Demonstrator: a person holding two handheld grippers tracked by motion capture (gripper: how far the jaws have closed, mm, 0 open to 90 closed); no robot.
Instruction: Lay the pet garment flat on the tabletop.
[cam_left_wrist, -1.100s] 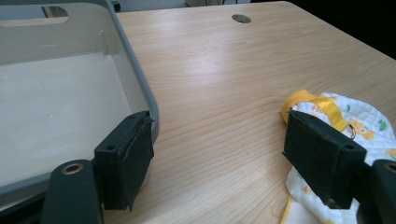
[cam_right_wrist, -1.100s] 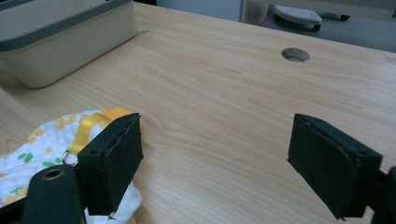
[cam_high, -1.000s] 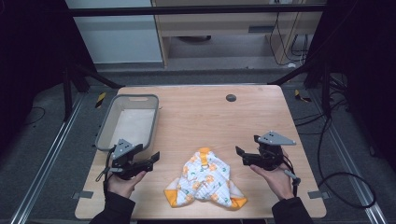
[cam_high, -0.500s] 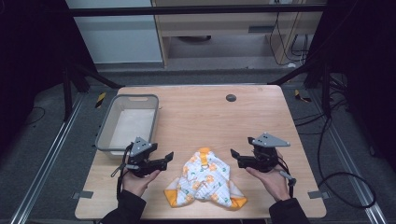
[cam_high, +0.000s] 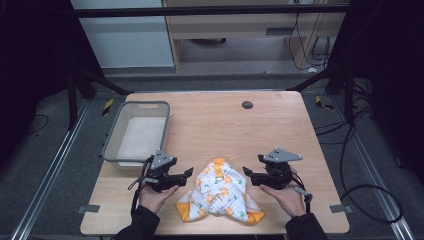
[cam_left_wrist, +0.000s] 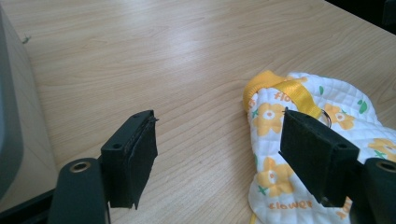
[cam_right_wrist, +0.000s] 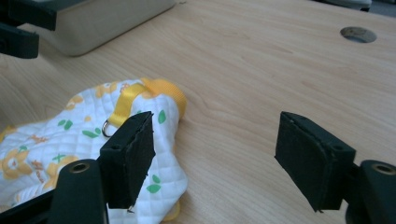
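A small quilted white garment (cam_high: 220, 192) with orange flowers and yellow trim lies crumpled near the table's front edge. Its yellow strap with a metal ring (cam_left_wrist: 325, 116) points toward the table's middle. My left gripper (cam_high: 189, 172) is open just left of the garment (cam_left_wrist: 299, 154), its right jaw over the cloth's edge. My right gripper (cam_high: 246, 171) is open just right of the garment (cam_right_wrist: 84, 135), its left jaw above the cloth near the ring (cam_right_wrist: 107, 127). Neither gripper holds anything.
A grey plastic bin (cam_high: 114, 145) stands at the table's left, just behind my left gripper; its wall (cam_left_wrist: 9, 121) shows close by. A round cable hole (cam_high: 247, 104) sits in the tabletop at the back middle. Bare wood (cam_high: 280, 130) lies behind the garment.
Both grippers have moved inward toward the garment, the left one much farther to the right from beside the bin. The garment has not moved.
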